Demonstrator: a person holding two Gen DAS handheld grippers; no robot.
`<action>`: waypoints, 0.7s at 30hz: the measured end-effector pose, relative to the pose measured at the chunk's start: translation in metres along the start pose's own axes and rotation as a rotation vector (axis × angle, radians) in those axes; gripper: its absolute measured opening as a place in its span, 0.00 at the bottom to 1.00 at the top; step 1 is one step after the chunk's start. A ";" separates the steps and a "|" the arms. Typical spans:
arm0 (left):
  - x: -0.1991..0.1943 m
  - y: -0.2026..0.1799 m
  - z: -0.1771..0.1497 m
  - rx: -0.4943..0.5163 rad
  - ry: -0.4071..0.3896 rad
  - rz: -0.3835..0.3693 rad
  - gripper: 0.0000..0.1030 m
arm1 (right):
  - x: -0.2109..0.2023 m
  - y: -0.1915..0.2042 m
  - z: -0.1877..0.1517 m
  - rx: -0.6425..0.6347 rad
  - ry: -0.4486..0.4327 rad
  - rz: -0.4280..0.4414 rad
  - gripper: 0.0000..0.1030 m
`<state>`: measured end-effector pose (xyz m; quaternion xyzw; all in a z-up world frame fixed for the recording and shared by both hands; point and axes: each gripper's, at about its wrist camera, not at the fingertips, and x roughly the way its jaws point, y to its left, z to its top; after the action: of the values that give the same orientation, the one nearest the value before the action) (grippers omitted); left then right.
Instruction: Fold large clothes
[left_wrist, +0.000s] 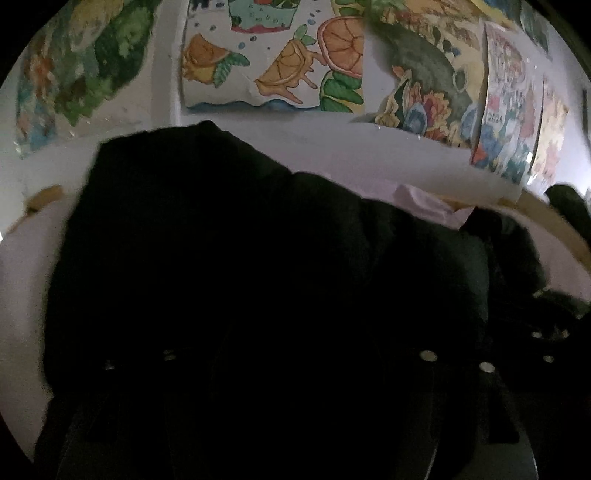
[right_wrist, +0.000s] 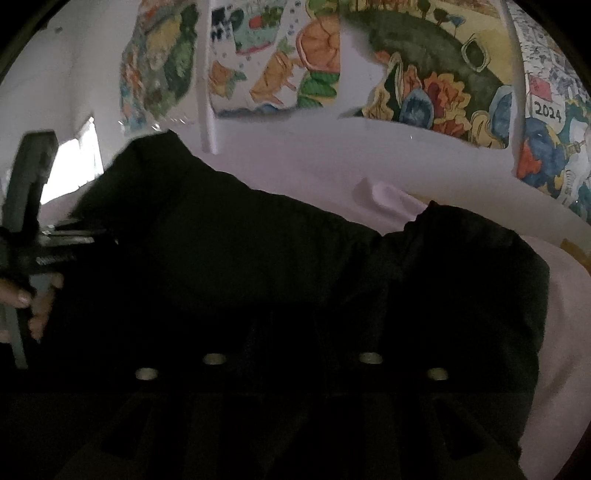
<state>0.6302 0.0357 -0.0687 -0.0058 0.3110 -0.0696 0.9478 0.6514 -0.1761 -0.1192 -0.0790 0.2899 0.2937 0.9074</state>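
A large black garment (left_wrist: 236, 266) lies on a pale lilac bed sheet (left_wrist: 22, 295) and fills most of both views; it also shows in the right wrist view (right_wrist: 277, 266). My left gripper (left_wrist: 295, 354) sits low against the cloth, its dark fingers lost in the black fabric. My right gripper (right_wrist: 291, 354) is likewise down on the garment, its fingers too dark to separate from it. The left gripper's body and the hand holding it show at the left edge of the right wrist view (right_wrist: 29, 236).
The wall behind the bed carries colourful painted sheets (left_wrist: 273, 55), also in the right wrist view (right_wrist: 436, 81). A rumpled fold of sheet (right_wrist: 388, 195) lies behind the garment. A wooden bed edge (left_wrist: 554, 221) runs at the right.
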 end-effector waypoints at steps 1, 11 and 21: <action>-0.009 -0.003 -0.002 0.011 0.004 0.026 0.74 | -0.007 0.003 -0.002 -0.002 0.006 -0.008 0.56; -0.105 -0.005 -0.027 -0.068 -0.012 0.013 0.82 | -0.095 0.016 -0.024 0.034 0.074 -0.062 0.73; -0.259 -0.038 -0.059 0.088 0.008 0.019 0.98 | -0.249 0.093 -0.028 -0.046 0.107 -0.160 1.00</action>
<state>0.3836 0.0349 0.0384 0.0391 0.3115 -0.0740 0.9465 0.4199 -0.2299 0.0027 -0.1381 0.3241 0.2220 0.9092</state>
